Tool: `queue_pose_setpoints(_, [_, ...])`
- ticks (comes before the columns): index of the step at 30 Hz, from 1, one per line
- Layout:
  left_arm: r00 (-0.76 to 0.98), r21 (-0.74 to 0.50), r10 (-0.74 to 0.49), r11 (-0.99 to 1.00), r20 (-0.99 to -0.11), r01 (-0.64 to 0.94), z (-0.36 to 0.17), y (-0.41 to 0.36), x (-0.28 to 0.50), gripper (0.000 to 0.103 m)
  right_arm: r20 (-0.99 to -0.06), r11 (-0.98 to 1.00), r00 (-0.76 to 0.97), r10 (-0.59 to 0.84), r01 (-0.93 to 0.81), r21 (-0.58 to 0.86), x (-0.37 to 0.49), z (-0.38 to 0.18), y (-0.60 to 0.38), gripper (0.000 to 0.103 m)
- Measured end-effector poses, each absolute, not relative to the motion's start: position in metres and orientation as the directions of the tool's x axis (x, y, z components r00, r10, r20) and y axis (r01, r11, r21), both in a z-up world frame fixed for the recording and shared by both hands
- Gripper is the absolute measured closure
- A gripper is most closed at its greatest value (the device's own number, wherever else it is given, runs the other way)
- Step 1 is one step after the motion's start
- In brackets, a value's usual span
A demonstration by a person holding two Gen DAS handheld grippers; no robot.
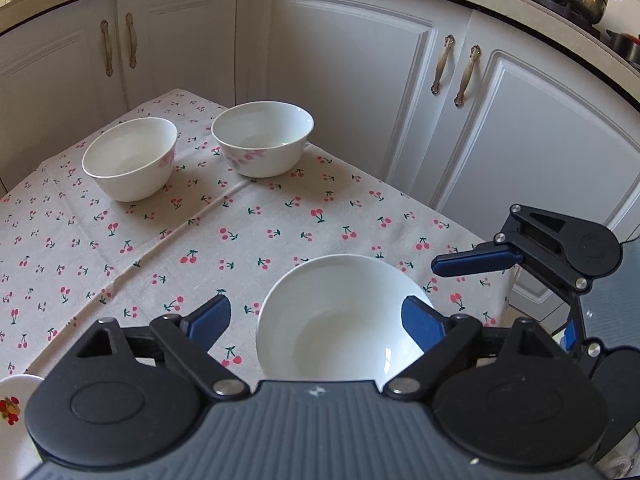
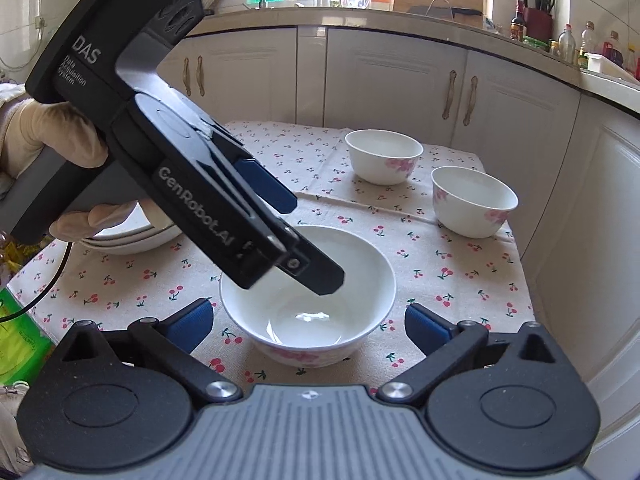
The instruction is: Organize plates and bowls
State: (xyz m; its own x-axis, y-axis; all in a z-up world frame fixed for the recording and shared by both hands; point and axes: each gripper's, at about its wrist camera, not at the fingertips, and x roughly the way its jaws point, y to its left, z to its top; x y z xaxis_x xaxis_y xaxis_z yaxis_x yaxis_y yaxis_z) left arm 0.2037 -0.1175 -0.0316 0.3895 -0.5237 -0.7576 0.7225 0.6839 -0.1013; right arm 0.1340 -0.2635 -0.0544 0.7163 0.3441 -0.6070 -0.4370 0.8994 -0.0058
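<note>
Three white bowls with pink flowers stand on the cherry-print tablecloth (image 1: 240,240). The nearest bowl (image 1: 340,320) (image 2: 308,296) lies under my left gripper (image 1: 316,320), which is open, one finger over the bowl's inside and one outside its near rim; the left gripper also shows in the right wrist view (image 2: 304,240). My right gripper (image 2: 308,326) is open just in front of the same bowl; one of its blue fingers (image 1: 476,262) shows beside it. Two more bowls (image 1: 130,158) (image 1: 262,138) stand at the far end.
A stack of white plates (image 2: 132,240) sits left of the near bowl, partly hidden by the left gripper. A small fruit-patterned dish (image 1: 14,404) is at the near left. White cabinets (image 1: 360,80) surround the table closely.
</note>
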Motion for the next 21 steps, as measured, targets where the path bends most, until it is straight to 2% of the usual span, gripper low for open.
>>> queue_pose_setpoints(12, [0.433, -0.065, -0.529, 0.684, -0.73, 0.727, -0.009, -0.118, 0.203, 0.01, -0.564, 0.955, 0.794, 0.228, -0.295, -0.029, 0.141, -0.039, -0.291, 0.0])
queue_pose_setpoints(21, [0.479, -0.013, -0.509, 0.695, -0.716, 0.719, 0.009, -0.13, 0.228, 0.007, -0.519, 0.959, 0.852, 0.066, -0.197, -0.202, 0.159, -0.038, -0.308, 0.0])
